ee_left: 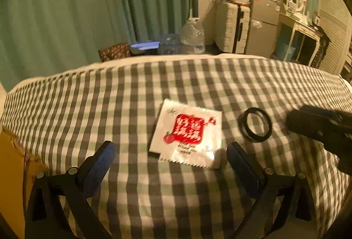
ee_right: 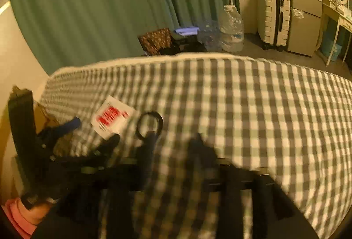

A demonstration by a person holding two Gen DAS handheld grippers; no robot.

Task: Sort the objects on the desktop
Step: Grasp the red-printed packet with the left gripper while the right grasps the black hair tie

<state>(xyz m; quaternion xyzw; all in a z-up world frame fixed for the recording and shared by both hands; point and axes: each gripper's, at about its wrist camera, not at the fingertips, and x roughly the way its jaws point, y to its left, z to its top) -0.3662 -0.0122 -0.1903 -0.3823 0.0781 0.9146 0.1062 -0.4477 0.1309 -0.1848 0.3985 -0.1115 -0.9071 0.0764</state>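
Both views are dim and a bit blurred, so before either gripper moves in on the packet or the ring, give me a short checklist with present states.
1. Left gripper open, nothing between its fingers: ok.
2. White packet lies flat on the checked cloth, ahead of it: ok.
3. Black ring apart from the packet: ok.
4. Right gripper open, empty: ok.
5. Right gripper touching the ring: cannot tell.

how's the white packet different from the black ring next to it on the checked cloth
The white packet is a flat, solid rectangle; the black ring is round with an open middle that shows the cloth. The packet is pale and glossy with a red label; the ring is plain dark with no print. The packet covers more of the cloth than the ring. Both lie flat on the checked cloth, side by side without touching, neither held.
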